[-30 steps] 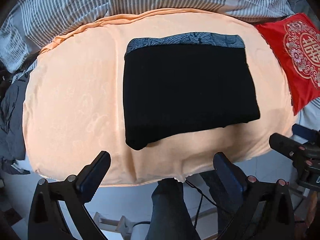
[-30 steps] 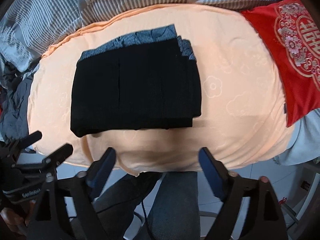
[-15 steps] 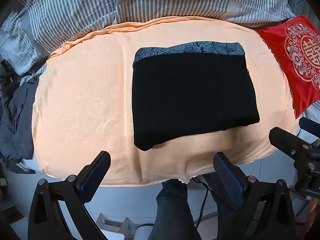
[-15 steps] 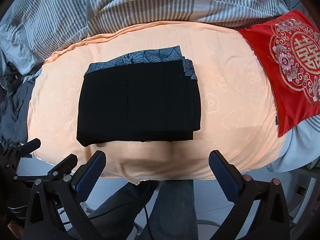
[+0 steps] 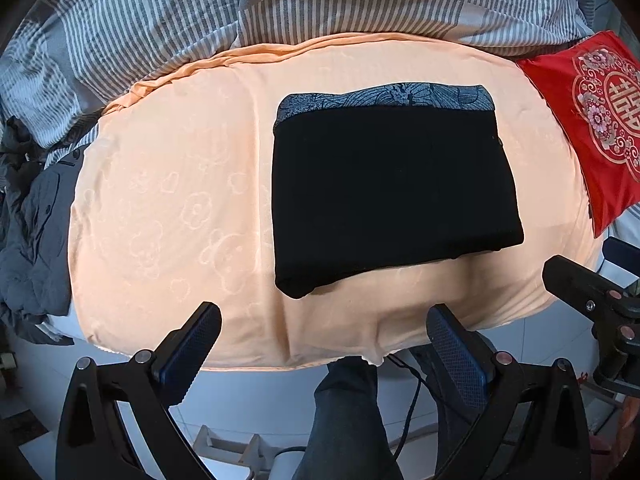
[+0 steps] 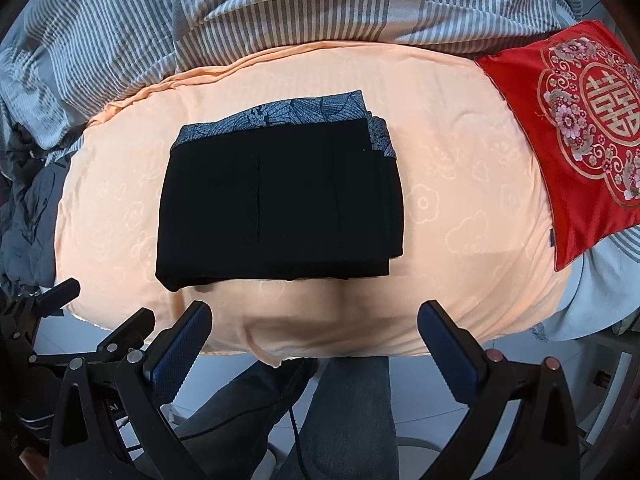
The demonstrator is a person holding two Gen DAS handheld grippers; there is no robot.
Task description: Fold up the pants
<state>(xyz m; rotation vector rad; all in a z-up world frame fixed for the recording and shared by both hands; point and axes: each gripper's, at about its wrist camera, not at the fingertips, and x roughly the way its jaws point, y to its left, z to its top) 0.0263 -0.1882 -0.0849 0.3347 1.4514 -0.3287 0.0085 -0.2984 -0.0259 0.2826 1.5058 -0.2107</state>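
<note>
The black pants lie folded into a neat rectangle on the peach sheet, with a grey patterned waistband along the far edge. In the right wrist view the same pants sit left of centre. My left gripper hangs open over the bed's near edge, short of the pants and holding nothing. My right gripper is likewise open and empty, back from the pants' near edge. The right gripper's body shows at the right of the left wrist view.
A red embroidered cushion lies at the right of the sheet. A striped grey duvet is bunched along the far side. Dark grey clothes are heaped at the left. A person's legs and a cable stand below the bed edge.
Both grippers have drawn back and up from the bed, so the folded pants look smaller and farther. The pants have not moved, and both grippers stay open.
</note>
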